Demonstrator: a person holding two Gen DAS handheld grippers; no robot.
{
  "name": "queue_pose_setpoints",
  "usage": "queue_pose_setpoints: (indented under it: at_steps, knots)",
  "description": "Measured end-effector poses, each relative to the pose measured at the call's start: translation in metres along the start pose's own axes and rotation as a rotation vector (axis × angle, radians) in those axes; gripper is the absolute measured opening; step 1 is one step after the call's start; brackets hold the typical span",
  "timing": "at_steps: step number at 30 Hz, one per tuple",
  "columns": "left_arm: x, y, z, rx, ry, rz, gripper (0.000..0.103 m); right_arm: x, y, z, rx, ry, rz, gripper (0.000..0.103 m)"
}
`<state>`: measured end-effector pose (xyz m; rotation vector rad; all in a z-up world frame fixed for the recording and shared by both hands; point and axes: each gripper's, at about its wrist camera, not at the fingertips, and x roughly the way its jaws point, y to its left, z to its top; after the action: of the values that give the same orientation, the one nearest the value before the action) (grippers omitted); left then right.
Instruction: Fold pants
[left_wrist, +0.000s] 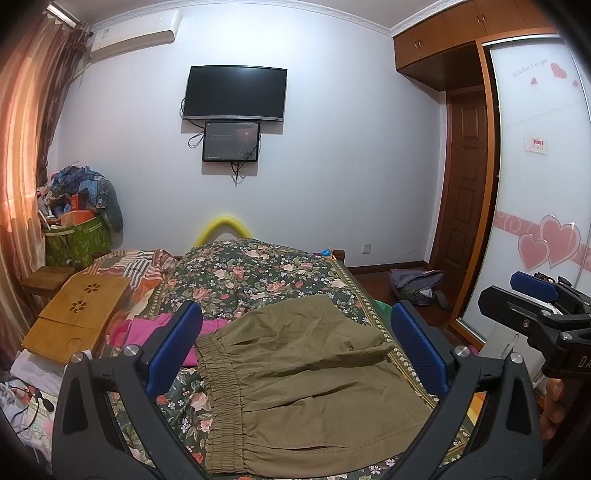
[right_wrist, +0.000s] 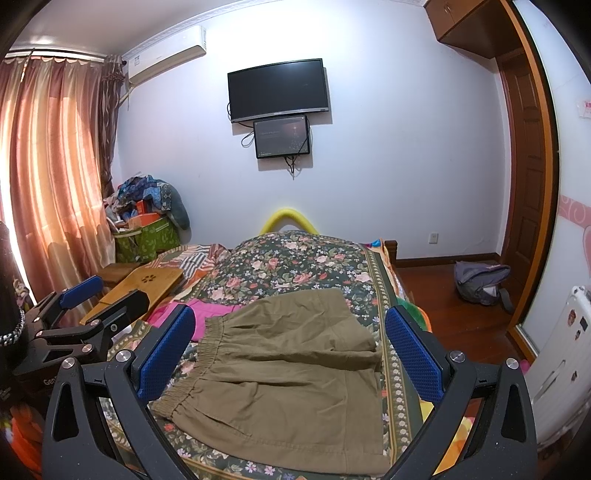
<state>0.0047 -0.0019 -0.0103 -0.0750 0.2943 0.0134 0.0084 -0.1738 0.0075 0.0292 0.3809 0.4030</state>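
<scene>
Both wrist cams low over bed (left_wrist: 258, 273), side by side, facing TV (right_wrist: 277, 89) wall; shared pants (left_wrist: 306, 376).

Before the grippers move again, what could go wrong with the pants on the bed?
1. The olive pants lie near the bed's right edge; a pull could slide them off.
2. The pink garment touches the waistband and might get caught.
3. The loosely stacked layers may shift when gripped.

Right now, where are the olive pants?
In both wrist views the olive pants lie on the floral bedspread, between the open fingers, right of a pink garment.
</scene>
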Motion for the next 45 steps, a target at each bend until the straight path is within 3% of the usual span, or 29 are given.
queue_pose_setpoints:
  at_steps: [14,20,29,34,45]
  knots:
    - [0.008,0.0,0.0,0.003,0.015,0.003,0.103,0.01,-0.005,-0.001,0.003,0.01,-0.006,0.102]
    - [0.027,0.006,-0.006,0.029,0.022,0.044,0.103,0.03,-0.013,-0.01,-0.015,0.052,-0.024,0.102]
    - [0.103,0.043,-0.02,0.02,0.165,0.106,0.103,0.094,-0.054,-0.028,-0.046,0.191,-0.119,0.102]
    - [0.157,0.078,-0.023,-0.01,0.246,0.109,0.103,0.126,-0.071,-0.023,-0.076,0.235,-0.096,0.102]
    - [0.269,0.157,-0.043,-0.032,0.408,0.179,0.103,0.204,-0.092,0.015,-0.178,0.201,-0.127,0.102]
